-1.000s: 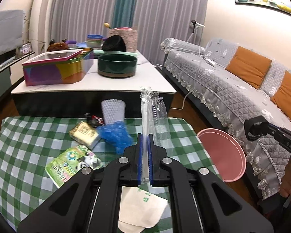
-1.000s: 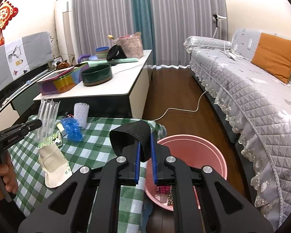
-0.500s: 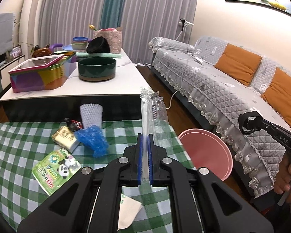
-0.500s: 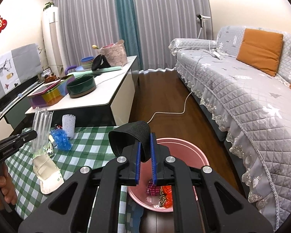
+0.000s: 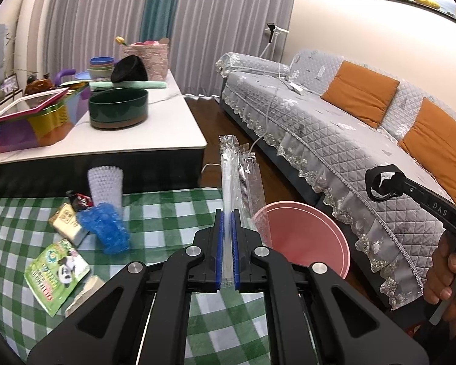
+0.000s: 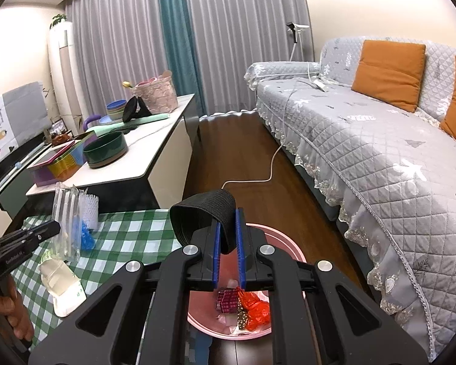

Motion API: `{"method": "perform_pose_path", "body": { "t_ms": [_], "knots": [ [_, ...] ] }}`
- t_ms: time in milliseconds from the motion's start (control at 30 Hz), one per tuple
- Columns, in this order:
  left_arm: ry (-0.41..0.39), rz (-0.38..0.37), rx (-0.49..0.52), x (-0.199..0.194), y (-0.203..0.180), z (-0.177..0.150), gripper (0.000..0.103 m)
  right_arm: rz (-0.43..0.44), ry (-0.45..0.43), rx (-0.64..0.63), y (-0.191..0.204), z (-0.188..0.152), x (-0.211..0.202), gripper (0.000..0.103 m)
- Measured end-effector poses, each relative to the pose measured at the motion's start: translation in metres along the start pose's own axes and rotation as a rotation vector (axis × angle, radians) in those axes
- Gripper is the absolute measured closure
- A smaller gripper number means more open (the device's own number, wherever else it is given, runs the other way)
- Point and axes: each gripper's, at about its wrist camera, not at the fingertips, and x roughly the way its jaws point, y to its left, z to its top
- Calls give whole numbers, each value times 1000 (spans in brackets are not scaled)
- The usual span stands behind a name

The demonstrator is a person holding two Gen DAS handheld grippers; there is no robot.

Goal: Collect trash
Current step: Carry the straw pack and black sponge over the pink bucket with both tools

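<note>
Swinging rightward over the past second, our left wrist view now shows the pink bin (image 5: 307,234) larger at lower centre-right, while our right wrist view has come over the bin (image 6: 288,252) far enough to reveal the trash inside. We hold the left gripper (image 5: 227,243) clenched on a clear plastic wrapper (image 5: 240,176), which stands upright from the jaws in mid-frame, above the far edge of the green checked tablecloth (image 5: 167,222). We hold the right gripper (image 6: 228,252) clamped on a black elastic band (image 6: 203,213), its loop curling up and left of the jaws, directly above the bin. Inside the bin lie a red crumpled wrapper (image 6: 255,307) and a dark red packet (image 6: 226,299). On the cloth at left of the left view remain a blue crumpled bag (image 5: 106,228), a white foam net sleeve (image 5: 105,182), a small beige carton (image 5: 67,222), a green panda-print packet (image 5: 56,273) and a white paper pouch (image 5: 85,292). Behind them stands a white-topped table (image 5: 167,127) with a dark green bowl (image 5: 118,108) and a colourful tin (image 5: 36,121). A grey quilted sofa (image 5: 334,127) with orange cushions (image 5: 360,91) fills the right of both frames, close beside the bin.
</note>
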Motion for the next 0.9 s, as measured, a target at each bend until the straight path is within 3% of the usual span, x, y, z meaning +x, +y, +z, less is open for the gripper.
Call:
{"method": "perform_pose_path", "body": {
  "t_ms": [900],
  "knots": [
    [90,-89,56,75,-69,5,98,-5,82,115,-41,-2,44,93]
  ]
}}
